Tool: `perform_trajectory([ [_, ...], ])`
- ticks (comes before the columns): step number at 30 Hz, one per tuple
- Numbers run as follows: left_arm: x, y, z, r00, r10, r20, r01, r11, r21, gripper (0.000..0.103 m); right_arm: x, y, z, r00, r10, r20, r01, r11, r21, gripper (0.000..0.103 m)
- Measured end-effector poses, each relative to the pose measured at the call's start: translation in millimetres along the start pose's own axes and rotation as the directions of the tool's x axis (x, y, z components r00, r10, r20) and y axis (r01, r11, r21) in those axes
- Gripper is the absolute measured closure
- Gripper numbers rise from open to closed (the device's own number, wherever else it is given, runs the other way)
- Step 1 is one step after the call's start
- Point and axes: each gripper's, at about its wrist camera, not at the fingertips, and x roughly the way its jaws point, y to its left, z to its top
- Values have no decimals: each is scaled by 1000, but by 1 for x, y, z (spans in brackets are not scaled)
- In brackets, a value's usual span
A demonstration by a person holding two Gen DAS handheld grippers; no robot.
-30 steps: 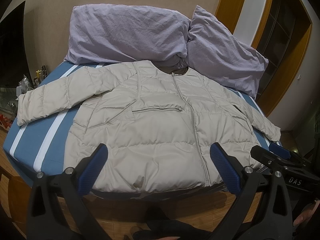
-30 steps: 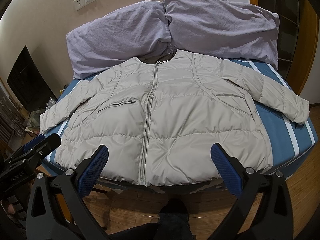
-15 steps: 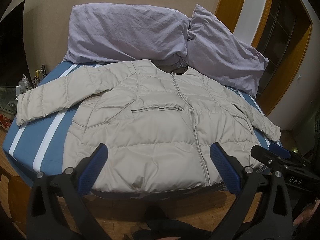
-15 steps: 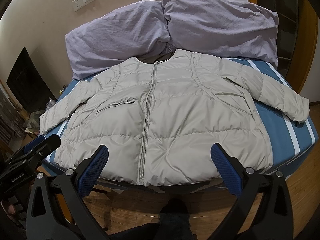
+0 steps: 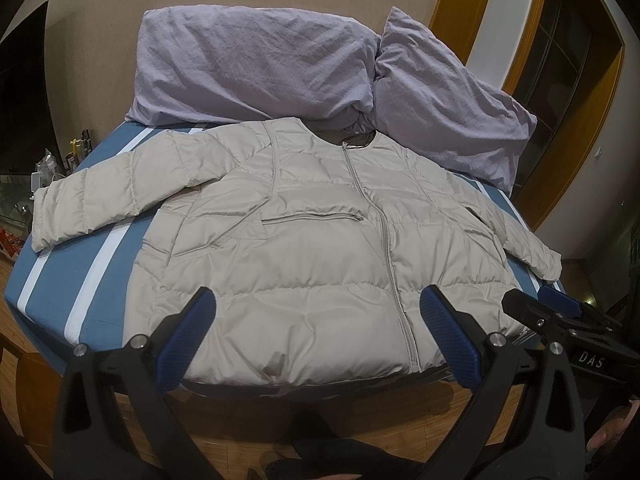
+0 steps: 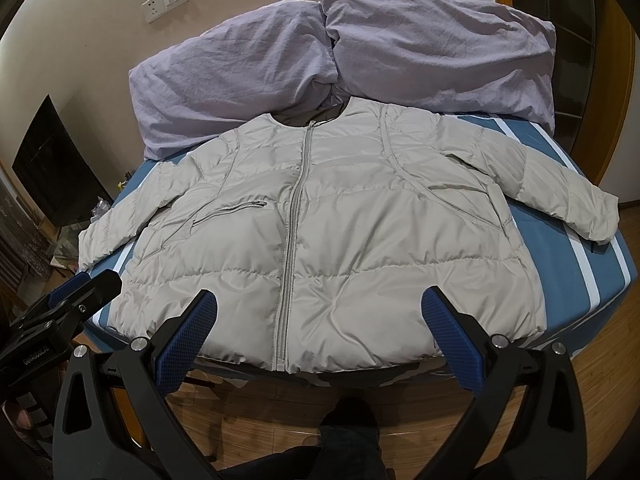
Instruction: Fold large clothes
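Jacket [image 5: 304, 248] lies zipped and flat on the striped bed [image 5: 52, 280], sleeves out, pillows [image 6: 248, 80] behind; left gripper [image 5: 320, 336] and right gripper [image 6: 320, 336] both gape wide, holding nothing.

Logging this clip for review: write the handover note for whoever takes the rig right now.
Left tool: open, empty, hovering short of the hem.
Right tool: open, empty, likewise.
Jacket: beige puffer, zipped, front up, flat on the striped bed, both sleeves spread outward, collar by the purple pillows.
Done: jacket laid out.
Left: every fold; probably sleeves in first, then the body.
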Motion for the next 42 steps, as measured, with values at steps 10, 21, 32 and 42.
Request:
perform_trajectory([
  [10, 0, 0, 0, 1000, 0, -1, 0, 1000, 0, 2, 1, 0, 0, 1000, 1, -1, -1, 1000, 1, 1],
  [21, 1, 0, 0, 1000, -1, -7, 1, 1000, 1, 2, 8, 0, -2, 1000, -1, -8, 1, 1000, 3, 1],
  [32, 27, 1, 5, 999, 20, -47, -21, 1000, -8, 2, 21, -14, 11, 999, -38, -27, 39, 999, 30, 1],
  [42, 67, 9, 21, 993, 60, -104, -61, 998, -10, 2, 55, -91, 42, 987, -155, -47, 161, 968, 195, 1],
])
